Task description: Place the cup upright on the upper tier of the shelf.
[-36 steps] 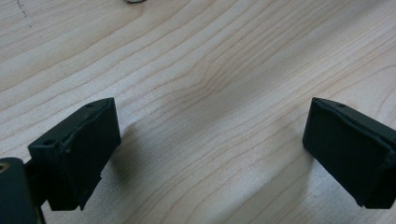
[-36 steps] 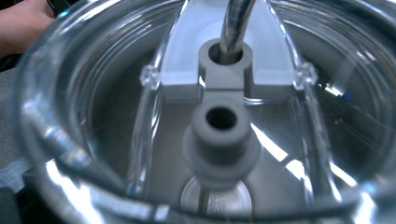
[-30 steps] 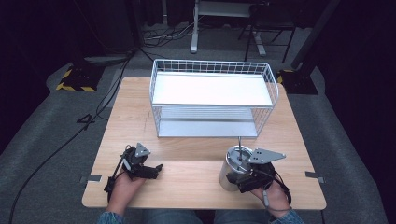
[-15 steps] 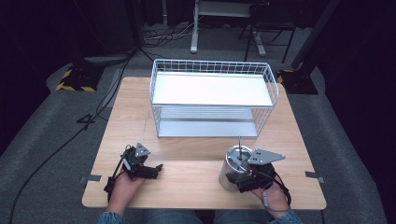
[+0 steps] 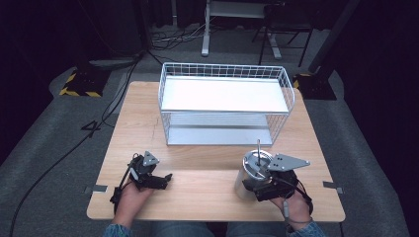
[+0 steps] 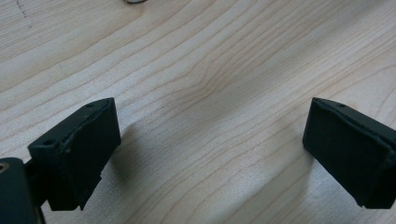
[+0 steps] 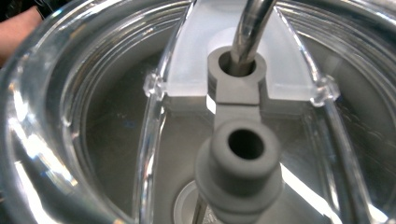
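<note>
Your left gripper [image 5: 165, 178] sits low near the table's [image 5: 207, 197] front-left corner, held in your left hand [image 5: 132, 196]. Jaws wide apart w/ bare wood grain between them in the left gripper view; nothing held.

Your right gripper [image 5: 259, 185] is up against a stainless tumbler [image 5: 249, 175] near the front edge, right of centre. Right hand [image 5: 292, 207] is behind it, grey three-cornered plate on top. From the high view the gripper body overlaps the tumbler's right side, but I can't tell whether the jaws are around it, on its rim, or just beside it. Jaw state: can't tell.

The right gripper view looks down at very close range onto the tumbler's clear plastic lid [image 7: 93, 93]. A metal straw [image 7: 250, 32] passes thru a grey rubber grommet [image 7: 237, 65] in the frosted slider piece. A grey stopper [image 7: 243, 158] w/ a hole in its top sits just in front of that. Steel inner wall visible thru the lid.

White wire rack [image 5: 225, 106], two tiers w/ a white shelf on top, stands at the table's back edge, centred, well apart from both grippers & the tumbler.
</note>
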The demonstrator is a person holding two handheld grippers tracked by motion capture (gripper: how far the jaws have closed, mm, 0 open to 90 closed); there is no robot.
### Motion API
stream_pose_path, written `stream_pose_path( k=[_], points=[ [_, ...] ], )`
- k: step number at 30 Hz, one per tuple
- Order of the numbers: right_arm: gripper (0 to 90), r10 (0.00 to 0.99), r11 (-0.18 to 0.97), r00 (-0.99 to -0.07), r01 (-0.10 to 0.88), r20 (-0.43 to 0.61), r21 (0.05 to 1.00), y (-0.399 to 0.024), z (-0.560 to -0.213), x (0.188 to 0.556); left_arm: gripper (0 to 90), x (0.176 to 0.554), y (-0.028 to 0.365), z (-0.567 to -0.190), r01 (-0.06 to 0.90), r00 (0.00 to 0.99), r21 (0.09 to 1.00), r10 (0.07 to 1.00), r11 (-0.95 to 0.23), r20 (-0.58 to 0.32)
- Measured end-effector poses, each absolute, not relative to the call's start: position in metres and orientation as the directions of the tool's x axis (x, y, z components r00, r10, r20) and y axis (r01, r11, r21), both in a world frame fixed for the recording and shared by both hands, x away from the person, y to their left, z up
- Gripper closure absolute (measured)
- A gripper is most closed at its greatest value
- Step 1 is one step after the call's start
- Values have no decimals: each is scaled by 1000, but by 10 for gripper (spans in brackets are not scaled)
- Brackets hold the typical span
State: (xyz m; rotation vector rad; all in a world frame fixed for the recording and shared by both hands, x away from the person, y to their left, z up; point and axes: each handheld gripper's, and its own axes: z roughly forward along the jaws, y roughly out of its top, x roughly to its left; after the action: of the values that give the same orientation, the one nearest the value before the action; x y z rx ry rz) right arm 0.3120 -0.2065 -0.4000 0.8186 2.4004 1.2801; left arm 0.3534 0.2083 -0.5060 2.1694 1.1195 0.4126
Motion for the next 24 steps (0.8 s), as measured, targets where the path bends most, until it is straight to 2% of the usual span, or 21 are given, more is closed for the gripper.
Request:
stream_pose_path(
  k=[24],
  points=[
    [38, 598, 456, -800, 296, -43, 840, -204, -327, 312, 47, 353, 208, -506, 605, 585, 675, 811, -422, -18]
  ],
)
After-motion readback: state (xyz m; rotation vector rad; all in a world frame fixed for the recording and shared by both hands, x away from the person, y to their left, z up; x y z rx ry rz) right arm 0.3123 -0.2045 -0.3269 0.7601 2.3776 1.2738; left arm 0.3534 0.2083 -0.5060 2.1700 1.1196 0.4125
